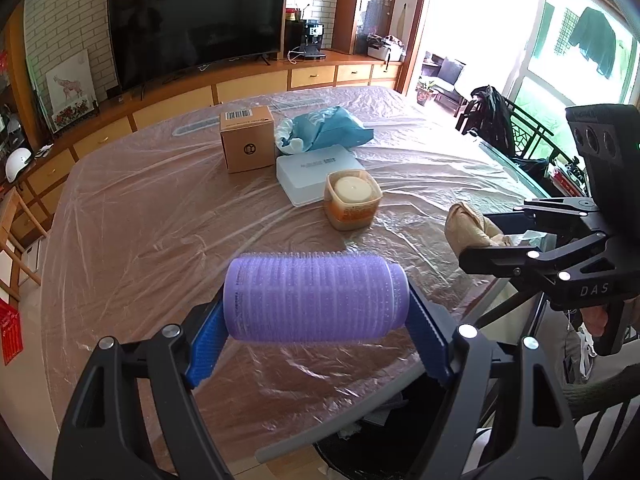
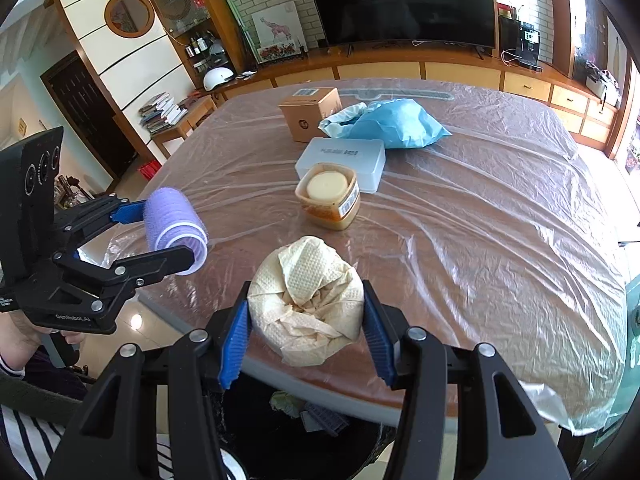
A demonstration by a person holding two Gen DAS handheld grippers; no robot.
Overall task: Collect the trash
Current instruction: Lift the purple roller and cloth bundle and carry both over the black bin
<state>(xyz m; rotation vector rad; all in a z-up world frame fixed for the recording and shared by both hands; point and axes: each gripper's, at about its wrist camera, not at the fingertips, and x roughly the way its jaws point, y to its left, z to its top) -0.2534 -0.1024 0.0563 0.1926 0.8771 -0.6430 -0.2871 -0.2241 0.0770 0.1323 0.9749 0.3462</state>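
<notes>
My left gripper (image 1: 316, 340) is shut on a purple hair roller (image 1: 316, 296), held crosswise between the blue pads above the table's near edge. The same roller (image 2: 174, 228) shows in the right wrist view at the left. My right gripper (image 2: 306, 338) is shut on a crumpled beige paper wad (image 2: 306, 300), also seen as the wad (image 1: 466, 226) at the right of the left wrist view. Below both grippers stands a black bin (image 2: 288, 432) with scraps inside, just off the table's front edge.
On the plastic-covered table (image 1: 140, 220) lie a cardboard box (image 1: 247, 138), a blue bag (image 1: 328, 126), a white flat box (image 1: 316, 172) and a jar with a pale lid (image 1: 352, 200). A TV and cabinets stand behind. A person's hand (image 2: 24, 332) holds the left gripper.
</notes>
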